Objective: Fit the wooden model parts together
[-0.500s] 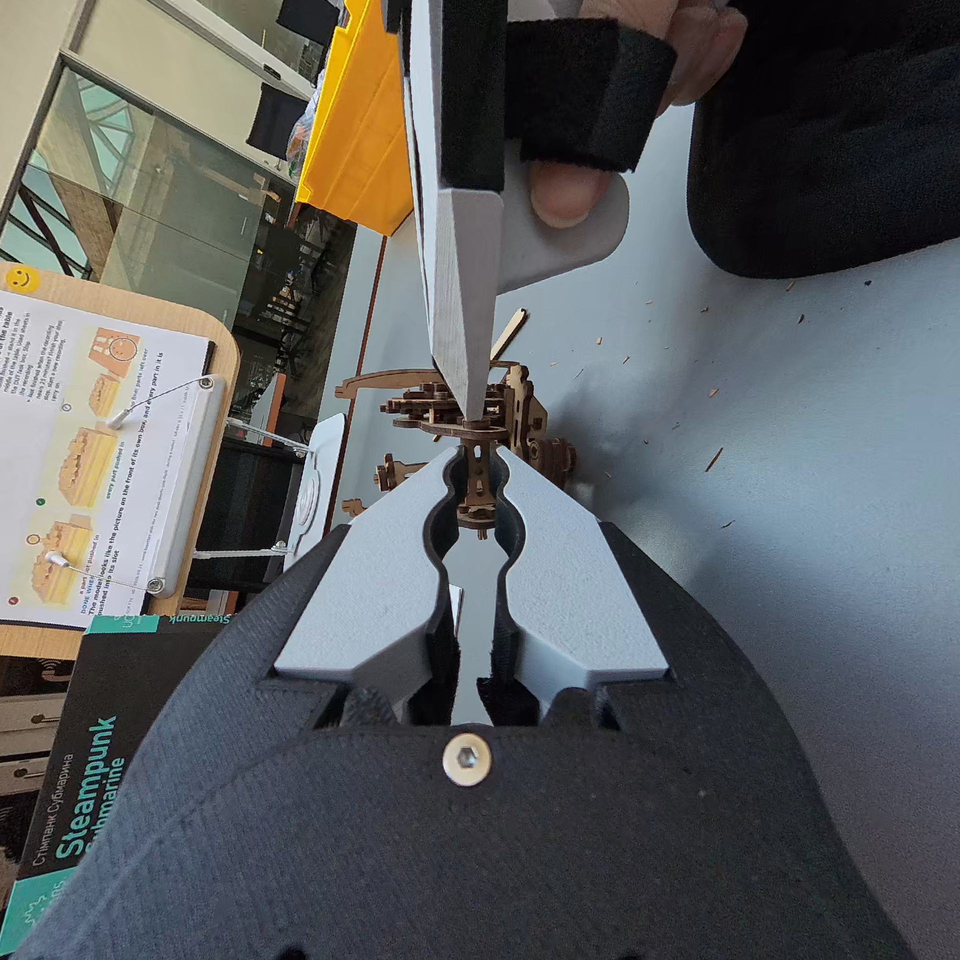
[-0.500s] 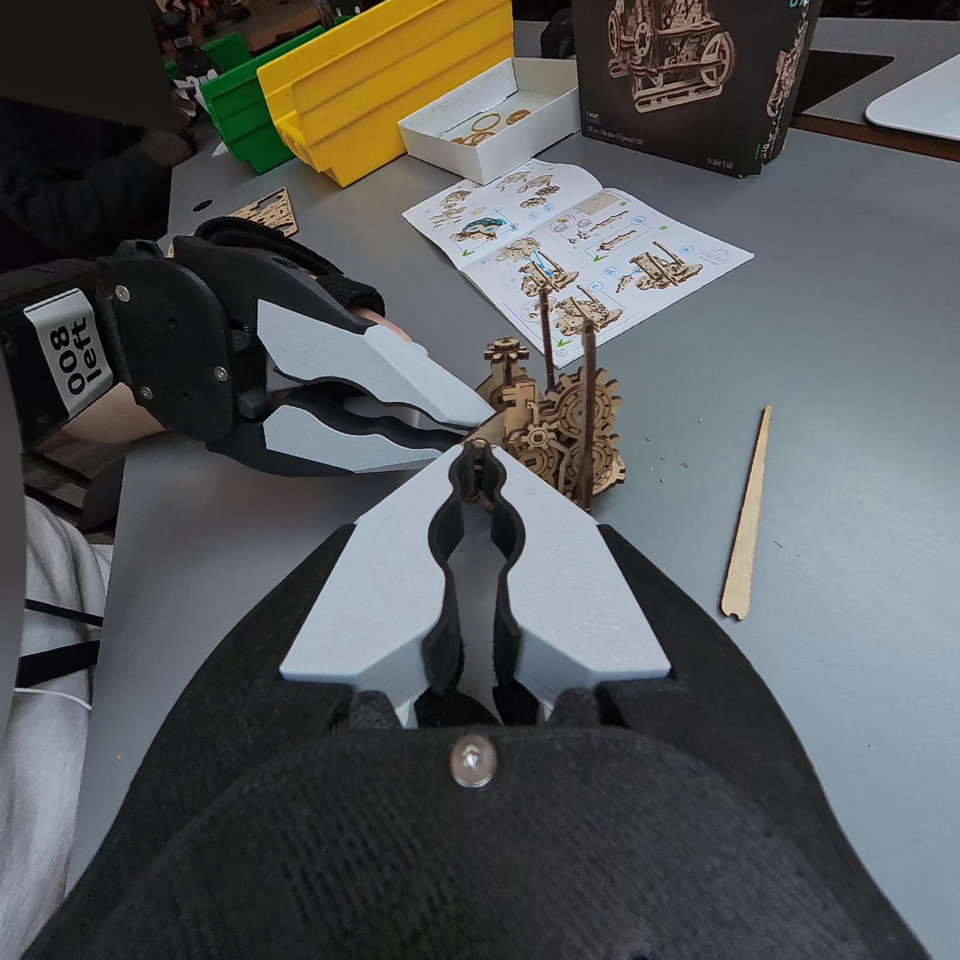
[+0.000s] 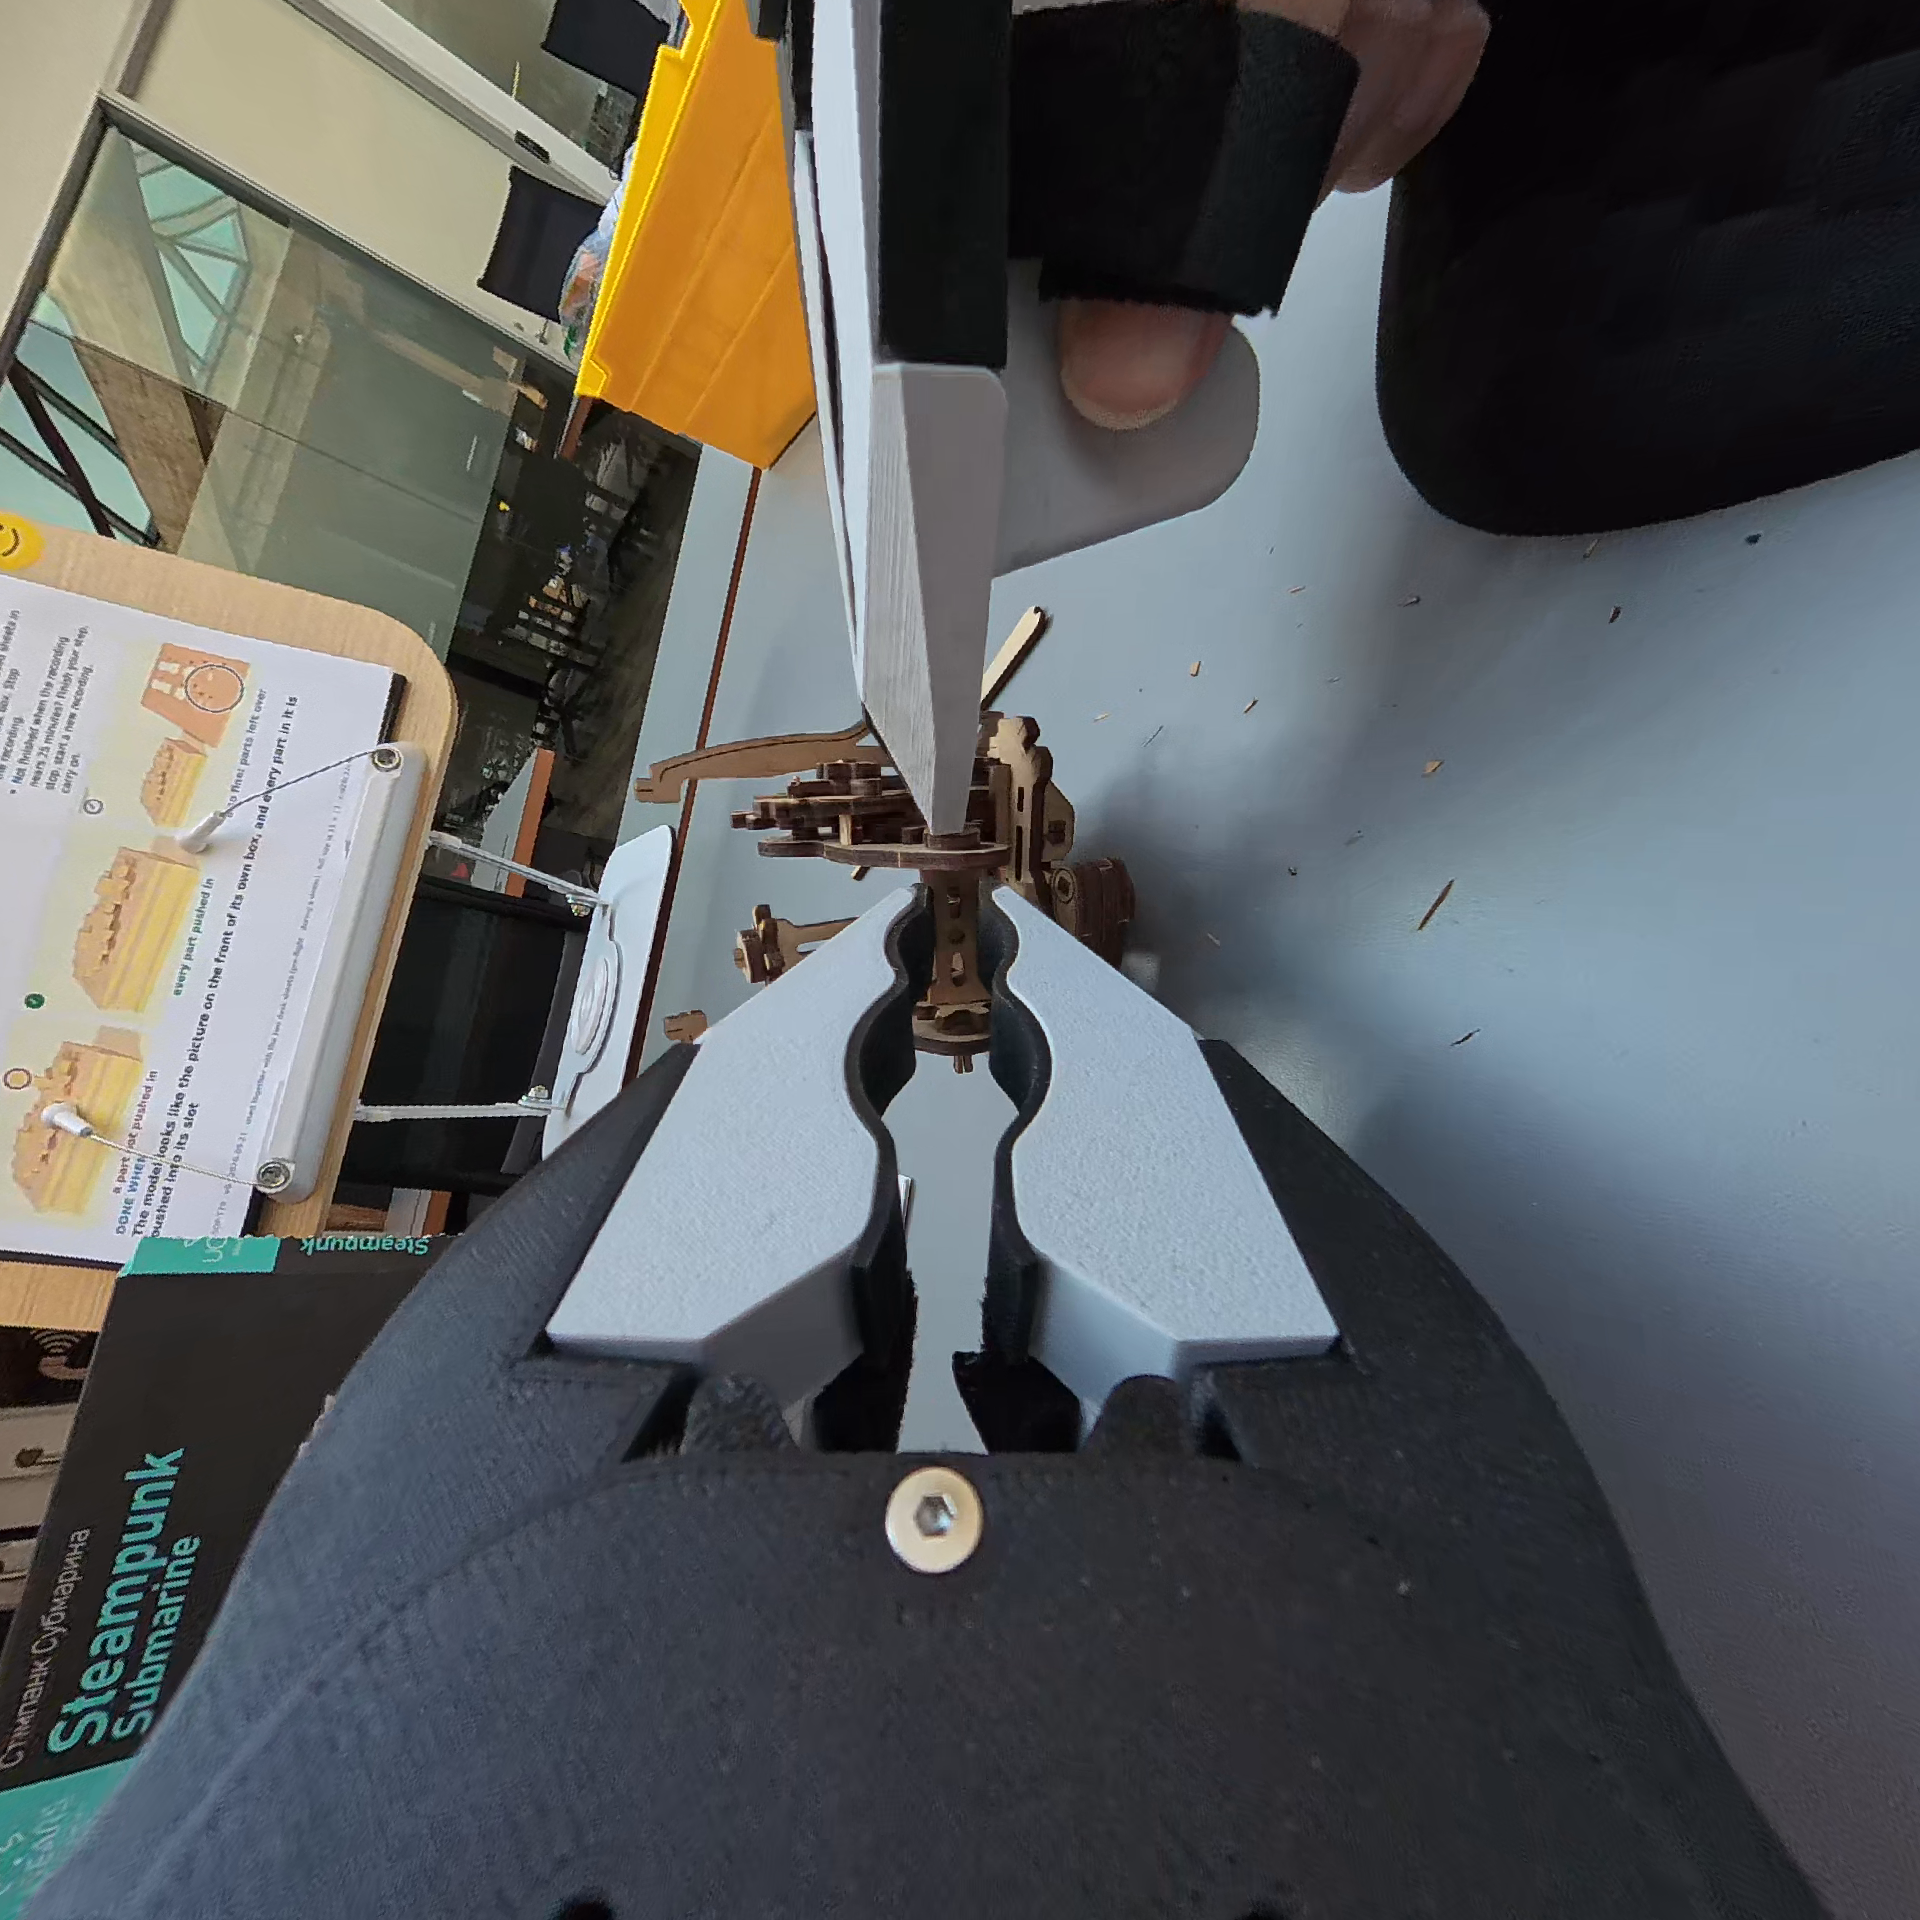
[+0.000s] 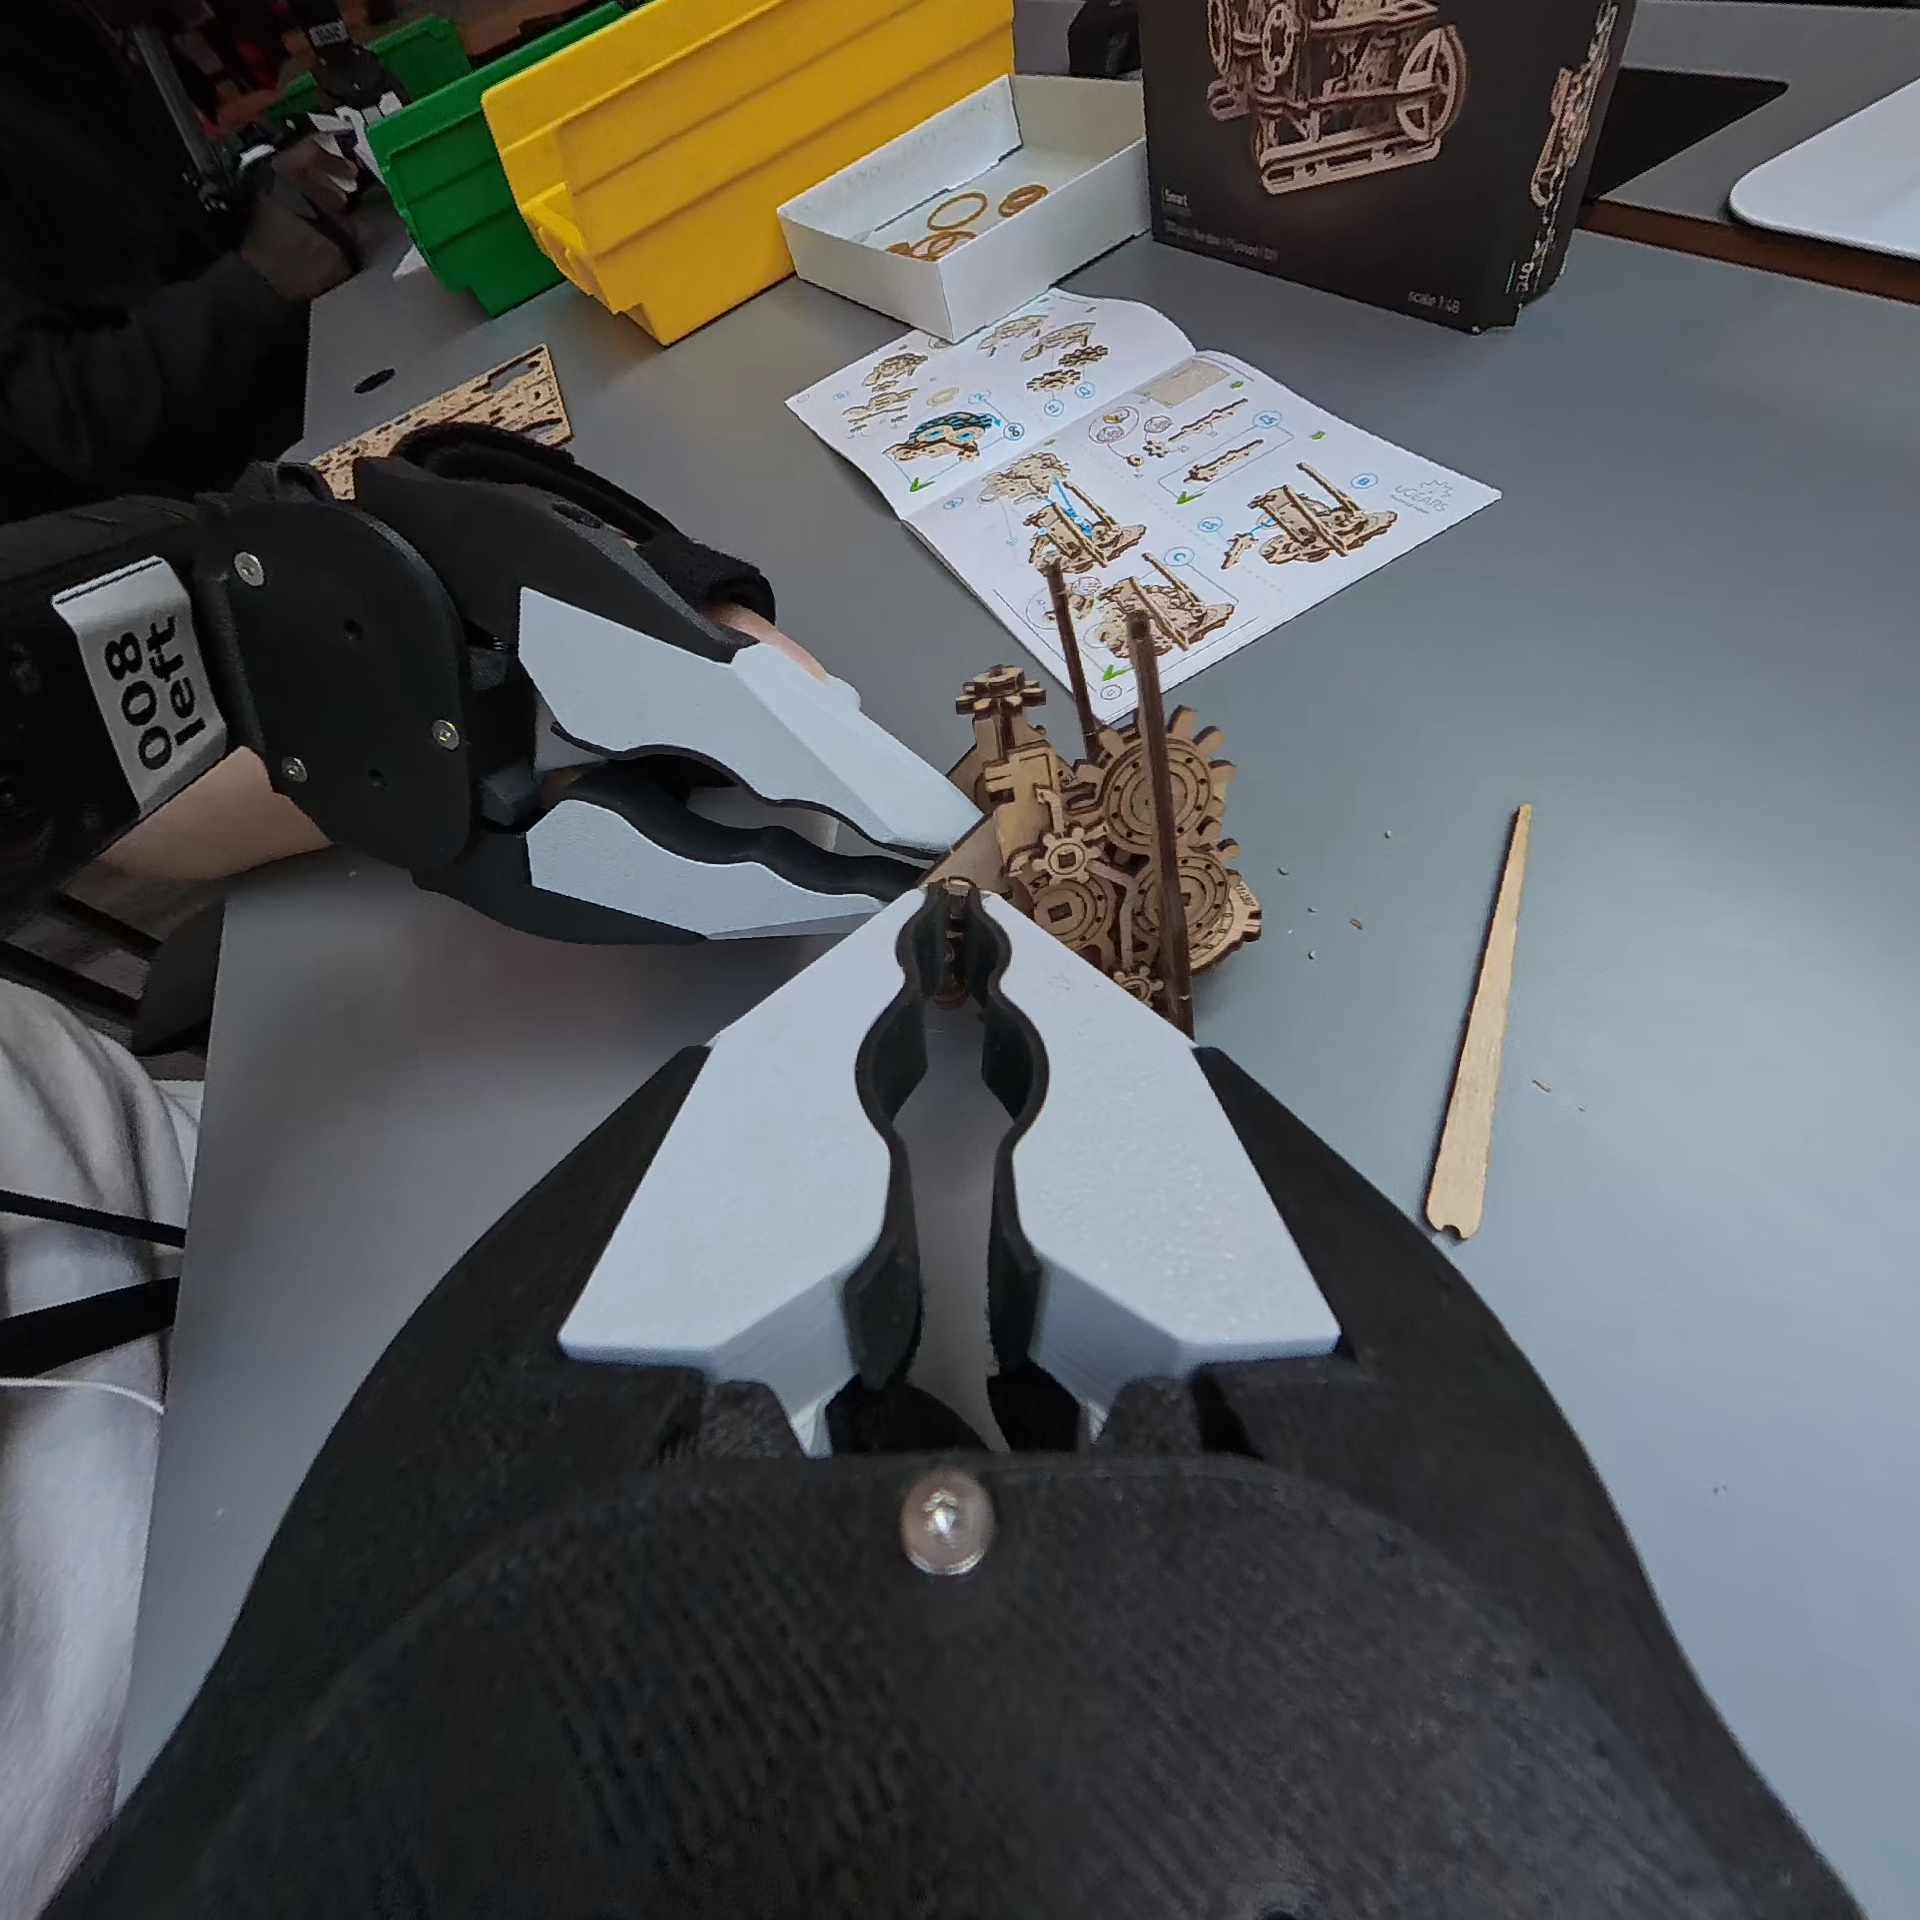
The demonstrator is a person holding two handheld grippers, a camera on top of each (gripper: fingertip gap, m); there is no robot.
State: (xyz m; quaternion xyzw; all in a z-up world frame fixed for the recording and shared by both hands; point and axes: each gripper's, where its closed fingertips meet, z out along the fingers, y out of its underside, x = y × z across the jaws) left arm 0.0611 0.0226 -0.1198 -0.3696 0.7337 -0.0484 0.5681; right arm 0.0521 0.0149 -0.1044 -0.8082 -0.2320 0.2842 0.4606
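A half-built wooden gear model (image 4: 1122, 852) with two dark upright rods stands on the grey table (image 4: 1662, 727). My left gripper (image 3: 951, 909) lies on its side and is shut on a small wooden shaft piece (image 3: 956, 966) right beside the model (image 3: 1023, 800). My right gripper (image 4: 951, 904) is shut on a small wooden piece (image 4: 951, 935) at that shaft's end. In the left wrist view the right gripper (image 3: 951, 821) comes down from above onto a disc on the shaft. In the right wrist view the left gripper (image 4: 935, 852) reaches in from the left, tips meeting mine.
A flat wooden stick (image 4: 1481, 1029) lies to the right. An open instruction booklet (image 4: 1143, 488), a white box (image 4: 966, 208), yellow (image 4: 727, 156) and green (image 4: 447, 208) bins, a dark model box (image 4: 1351, 156) and a part sheet (image 4: 468, 416) sit behind. Wood chips dot the table. My left tips are roughly 10 cm from the flat wooden stick (image 4: 1481, 1029).
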